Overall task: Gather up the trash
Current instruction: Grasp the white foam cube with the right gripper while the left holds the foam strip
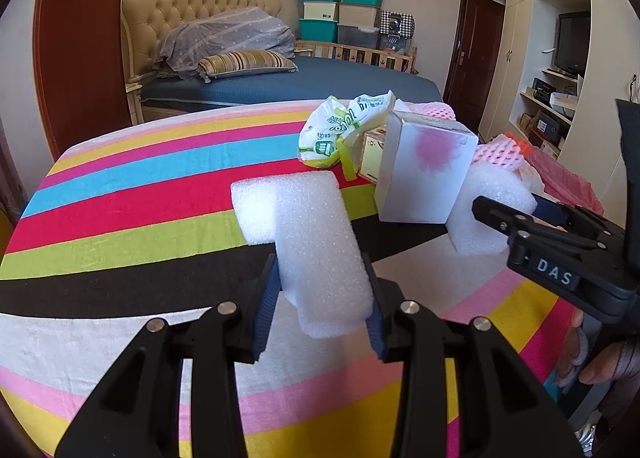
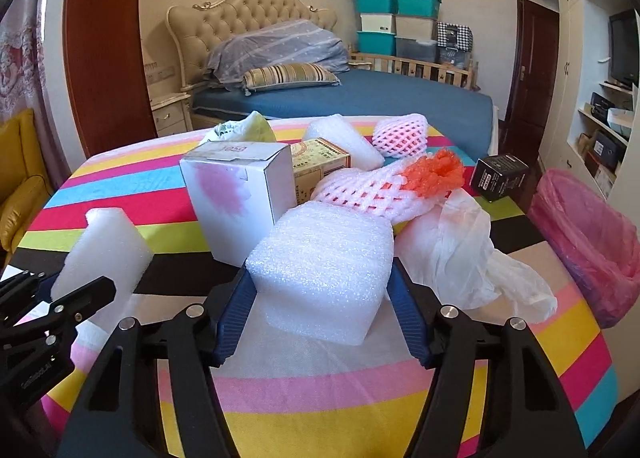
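On a table under a bright striped cloth (image 1: 132, 194), both grippers have closed on pieces of white packing foam. The left gripper (image 1: 322, 318) holds a bent foam strip (image 1: 308, 234) between its blue pads (image 1: 266, 298), which press on the strip's two sides; the strip stands up from the jaws and its top folds over toward the left of the view. In the right wrist view the same strip (image 2: 106, 250) shows at the left edge, above the left gripper's black fingers. The right gripper (image 2: 320, 322) grips a thick foam block (image 2: 324, 266), its pads set against the block's left and right faces while the block rests on the cloth. Just behind the block stands a white carton with a pink flower print (image 2: 240, 194), and beside that a yellowish printed box (image 2: 320, 162). A pink foam fruit net with an orange end (image 2: 396, 182) lies across the pile, touching a crumpled white plastic bag (image 2: 460, 254) to the right of the block. Farther back lie another foam piece (image 2: 344, 138), a second pink net (image 2: 400, 134) and a green-printed plastic bag (image 1: 340, 130). A small black box (image 2: 500, 176) sits near the table's far right edge. Beside the table on the right stands a bin lined with a pink bag (image 2: 592, 242), well apart from both foam pieces.
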Motion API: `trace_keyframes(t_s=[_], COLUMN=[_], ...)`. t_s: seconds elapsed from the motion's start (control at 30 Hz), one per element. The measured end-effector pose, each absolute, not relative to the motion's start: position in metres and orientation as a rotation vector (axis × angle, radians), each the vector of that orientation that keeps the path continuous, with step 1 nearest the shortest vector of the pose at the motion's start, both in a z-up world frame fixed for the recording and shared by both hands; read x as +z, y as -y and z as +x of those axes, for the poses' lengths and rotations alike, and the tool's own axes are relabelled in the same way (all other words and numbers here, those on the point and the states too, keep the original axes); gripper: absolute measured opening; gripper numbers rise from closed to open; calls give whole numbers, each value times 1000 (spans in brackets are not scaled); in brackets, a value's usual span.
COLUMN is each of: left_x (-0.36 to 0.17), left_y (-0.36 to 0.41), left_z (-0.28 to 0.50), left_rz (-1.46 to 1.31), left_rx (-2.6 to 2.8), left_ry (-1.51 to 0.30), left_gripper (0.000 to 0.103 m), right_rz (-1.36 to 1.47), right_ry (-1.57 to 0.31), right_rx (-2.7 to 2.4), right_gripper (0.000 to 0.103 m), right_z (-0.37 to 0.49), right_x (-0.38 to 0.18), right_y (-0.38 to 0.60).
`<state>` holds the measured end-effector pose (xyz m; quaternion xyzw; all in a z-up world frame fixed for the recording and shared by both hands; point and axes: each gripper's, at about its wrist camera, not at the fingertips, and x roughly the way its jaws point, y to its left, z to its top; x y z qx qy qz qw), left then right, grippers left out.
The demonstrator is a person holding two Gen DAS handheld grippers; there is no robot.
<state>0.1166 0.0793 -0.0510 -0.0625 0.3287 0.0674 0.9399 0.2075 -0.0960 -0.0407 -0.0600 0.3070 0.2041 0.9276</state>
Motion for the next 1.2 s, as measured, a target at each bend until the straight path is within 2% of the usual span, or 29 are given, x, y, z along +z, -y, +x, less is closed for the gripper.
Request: trace_keyframes(t_s=[0.57, 1.2], left_x=[-48, -37], left_y=[-72, -62], left_z=[112, 93], left_rz=[-74, -59], left_rx=[164, 114], left_ry=[-641, -529], left_gripper=[38, 38], right_rz=[-103, -122], right_ry=[-606, -533], right_rx=[512, 514], right_gripper=[62, 62], right_z=[185, 154], right_x=[-43, -30], right_y=[116, 150])
